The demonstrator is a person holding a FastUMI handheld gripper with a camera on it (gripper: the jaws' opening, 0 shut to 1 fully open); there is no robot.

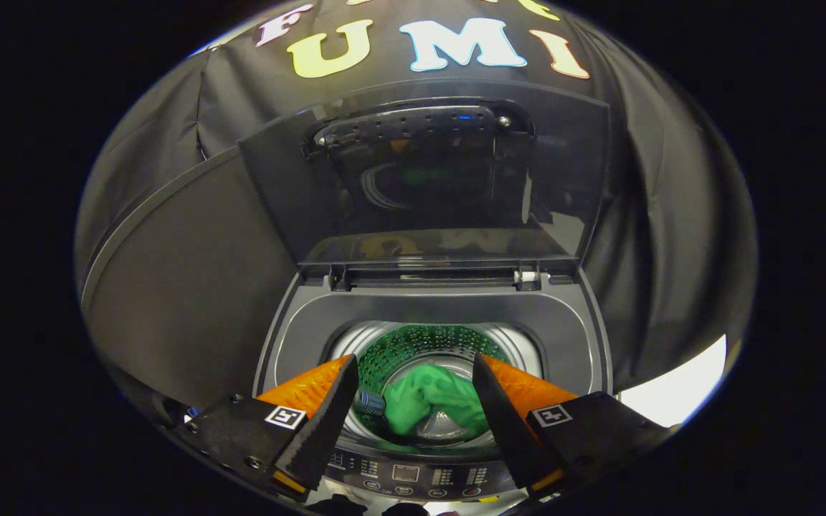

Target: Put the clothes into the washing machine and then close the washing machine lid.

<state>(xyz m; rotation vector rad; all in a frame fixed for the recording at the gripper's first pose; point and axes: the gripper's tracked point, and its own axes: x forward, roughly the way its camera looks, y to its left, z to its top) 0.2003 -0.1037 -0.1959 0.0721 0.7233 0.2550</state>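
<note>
While claw [416, 390] gapes empty, green garment [431, 405] crumpled in drum; lid [427, 179] upright.

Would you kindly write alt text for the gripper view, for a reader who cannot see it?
A green cloth garment lies in the steel drum of a dark grey top-loading washing machine, its tinted lid standing upright. The tool hovers open above the drum, fingers empty.

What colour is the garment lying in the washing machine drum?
Green; the garment shows best in the gripper view, beyond the open jaws.
</note>
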